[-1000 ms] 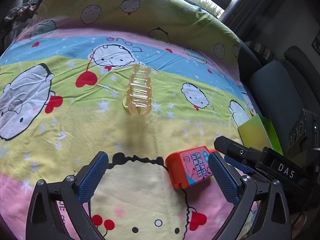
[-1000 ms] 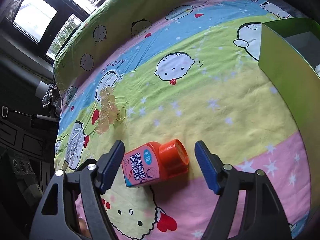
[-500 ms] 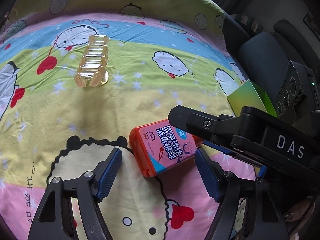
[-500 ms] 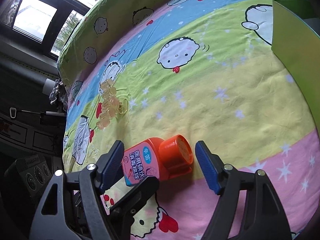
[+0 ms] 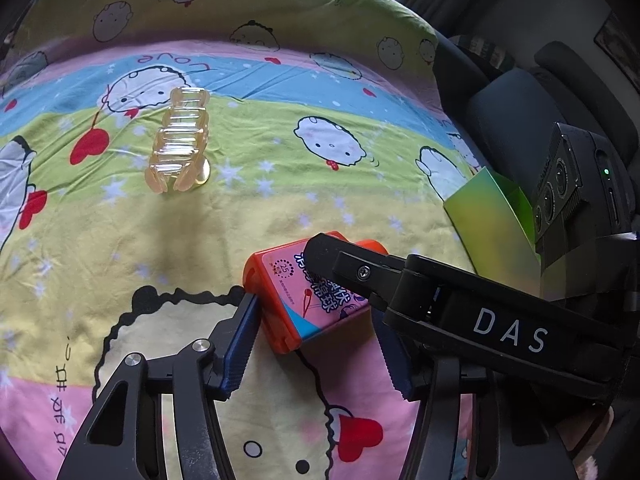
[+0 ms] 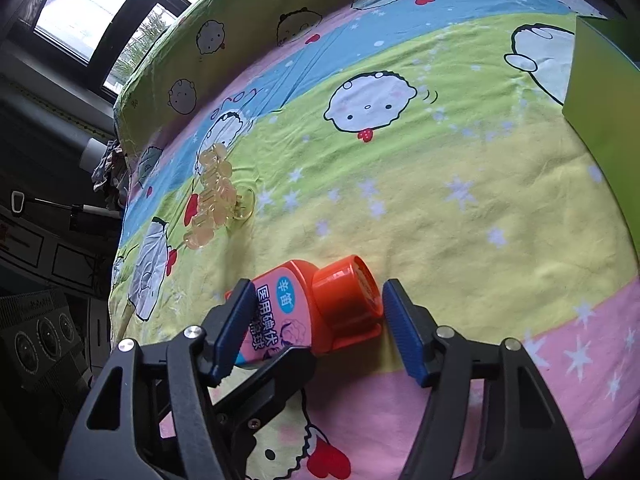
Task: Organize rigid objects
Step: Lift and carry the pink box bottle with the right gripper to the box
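An orange bottle (image 6: 316, 312), lying on the bed (image 6: 440, 200), is being straddled crosswise by both closing claws: left claw (image 5: 320, 344) at its base, right claw (image 6: 320, 332) at its cap, neither yet gripping.

One orange plastic bottle with a pink label and a round orange cap (image 6: 320, 312) lies on its side on the sheet. One translucent amber plastic hair claw clip (image 5: 178, 150) sits at about ten o'clock from the bottle, well apart from it. One lime-green cardboard box (image 5: 494, 224) stands at roughly two o'clock from the bottle, at the sheet's edge — only part of it shows. One cartoon-printed bedsheet striped in pink, yellow, green and blue (image 6: 460, 184) lies under all three. Two black two-finger grippers with blue ribbed pads are in view — the left gripper (image 5: 320, 346) and the right gripper (image 6: 320, 330).
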`<action>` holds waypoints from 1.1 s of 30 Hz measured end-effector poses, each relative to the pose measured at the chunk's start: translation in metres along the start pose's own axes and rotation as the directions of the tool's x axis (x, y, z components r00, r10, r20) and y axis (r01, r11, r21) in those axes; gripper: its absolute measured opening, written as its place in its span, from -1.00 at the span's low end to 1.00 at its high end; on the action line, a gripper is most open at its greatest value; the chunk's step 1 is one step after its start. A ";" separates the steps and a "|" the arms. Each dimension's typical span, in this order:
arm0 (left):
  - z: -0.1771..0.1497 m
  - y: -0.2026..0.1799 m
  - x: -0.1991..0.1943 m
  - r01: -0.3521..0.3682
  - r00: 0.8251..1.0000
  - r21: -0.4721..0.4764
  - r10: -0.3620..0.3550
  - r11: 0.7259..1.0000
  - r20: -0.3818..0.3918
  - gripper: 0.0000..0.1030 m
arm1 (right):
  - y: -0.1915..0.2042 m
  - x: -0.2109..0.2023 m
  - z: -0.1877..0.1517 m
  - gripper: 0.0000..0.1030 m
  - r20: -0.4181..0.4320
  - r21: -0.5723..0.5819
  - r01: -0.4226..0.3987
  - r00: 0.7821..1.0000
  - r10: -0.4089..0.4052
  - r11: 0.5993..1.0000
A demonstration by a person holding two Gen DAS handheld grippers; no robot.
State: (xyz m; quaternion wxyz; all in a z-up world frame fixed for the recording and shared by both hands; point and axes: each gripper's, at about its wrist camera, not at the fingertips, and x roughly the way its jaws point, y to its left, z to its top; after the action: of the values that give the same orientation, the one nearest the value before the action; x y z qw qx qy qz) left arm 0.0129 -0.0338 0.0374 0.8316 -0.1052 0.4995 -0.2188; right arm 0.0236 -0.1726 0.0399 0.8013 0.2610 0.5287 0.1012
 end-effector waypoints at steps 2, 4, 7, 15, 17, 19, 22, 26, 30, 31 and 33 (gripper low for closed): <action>0.000 -0.004 -0.006 -0.004 1.000 0.018 0.004 1.000 0.024 0.12 | 0.002 -0.006 -0.001 0.26 0.020 -0.005 -0.010 1.000 0.010 1.000; 0.001 -0.010 -0.014 0.000 0.999 0.043 -0.002 0.999 0.052 0.12 | 0.005 -0.016 -0.001 0.26 0.052 -0.014 -0.018 0.998 0.019 1.000; 0.003 -0.022 -0.026 0.009 0.995 0.091 -0.018 0.996 0.094 0.11 | 0.009 -0.035 -0.003 0.26 0.121 -0.020 -0.018 0.993 0.020 1.000; 0.004 -0.054 -0.054 0.039 0.976 0.186 -0.078 0.982 0.203 0.11 | 0.015 -0.084 -0.005 0.26 0.267 -0.050 -0.009 0.964 0.022 0.999; 0.005 -0.061 -0.057 0.046 0.972 0.202 -0.090 0.978 0.216 0.11 | 0.015 -0.093 -0.005 0.26 0.291 -0.055 -0.006 0.957 0.022 0.998; 0.006 -0.069 -0.060 0.056 0.967 0.220 -0.108 0.974 0.229 0.10 | 0.013 -0.103 -0.006 0.26 0.318 -0.056 0.001 0.948 0.017 0.998; 0.008 -0.085 -0.064 0.061 0.961 0.260 -0.127 0.964 0.247 0.10 | 0.008 -0.119 -0.006 0.26 0.360 -0.048 0.002 0.933 0.016 0.999; 0.013 -0.110 -0.065 0.070 0.950 0.312 -0.158 0.947 0.268 0.10 | -0.006 -0.141 -0.004 0.26 0.419 -0.009 -0.013 0.908 0.015 1.000; 0.016 -0.133 -0.058 0.095 0.948 0.355 -0.194 0.930 0.254 0.09 | -0.022 -0.159 -0.004 0.26 0.460 0.027 -0.001 0.888 -0.011 1.000; 0.016 -0.139 -0.056 0.101 0.946 0.366 -0.203 0.925 0.251 0.09 | -0.027 -0.163 -0.004 0.26 0.468 0.038 0.000 0.883 -0.018 0.999; 0.017 -0.151 -0.049 0.119 0.945 0.385 -0.223 0.915 0.239 0.09 | -0.036 -0.172 -0.005 0.26 0.483 0.060 0.008 0.875 -0.036 0.998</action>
State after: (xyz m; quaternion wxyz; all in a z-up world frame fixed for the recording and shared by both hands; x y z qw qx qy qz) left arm -0.0311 -0.1443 0.1437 0.8757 -0.0218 0.3171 -0.3636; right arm -0.0575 -0.2767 0.1556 0.9014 0.2945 0.3173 0.0088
